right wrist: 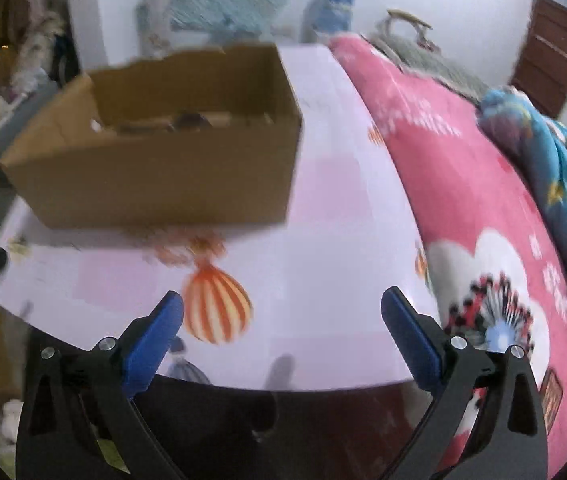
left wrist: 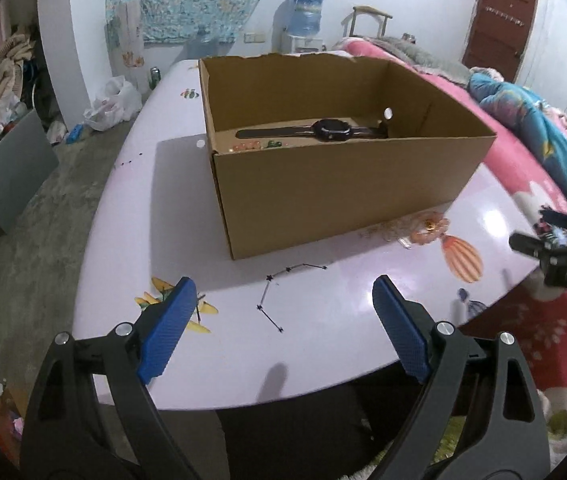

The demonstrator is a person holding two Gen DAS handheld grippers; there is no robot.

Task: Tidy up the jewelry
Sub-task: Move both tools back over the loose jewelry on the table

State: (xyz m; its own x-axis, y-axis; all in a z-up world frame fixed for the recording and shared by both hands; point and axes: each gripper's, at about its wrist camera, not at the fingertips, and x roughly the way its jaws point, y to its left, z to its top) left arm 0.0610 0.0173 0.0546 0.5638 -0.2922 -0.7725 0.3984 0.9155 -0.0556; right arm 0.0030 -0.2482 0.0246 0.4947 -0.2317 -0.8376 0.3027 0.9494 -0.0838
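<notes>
The near rim of the pale lilac worktop (left wrist: 323, 360) curves just ahead of the left tool (left wrist: 283, 300), which hangs over that edge with its blue pads spread wide, released and gripping nothing. The right tool (right wrist: 283, 316) is likewise splayed apart and bare, held above the worktop's near right corner; its view is blurred. From the left wrist view the right tool shows as a dark shape at the far right edge, well apart from the left one. Bare surface lies between the tools and the cardboard box (left wrist: 335, 200). A thin dark chain necklace (left wrist: 283, 292) lies stretched out on the worktop, just ahead of the left tool and short of the box. Touching or just beside the box's near right corner sits a pink beaded piece (left wrist: 427, 230) with a gold centre. Inside the open box a black watch (left wrist: 329, 130) lies flat along the bottom, with small pink and green beads (left wrist: 257, 145) near the front wall. A pink bed (right wrist: 463, 200) borders the worktop's right side
</notes>
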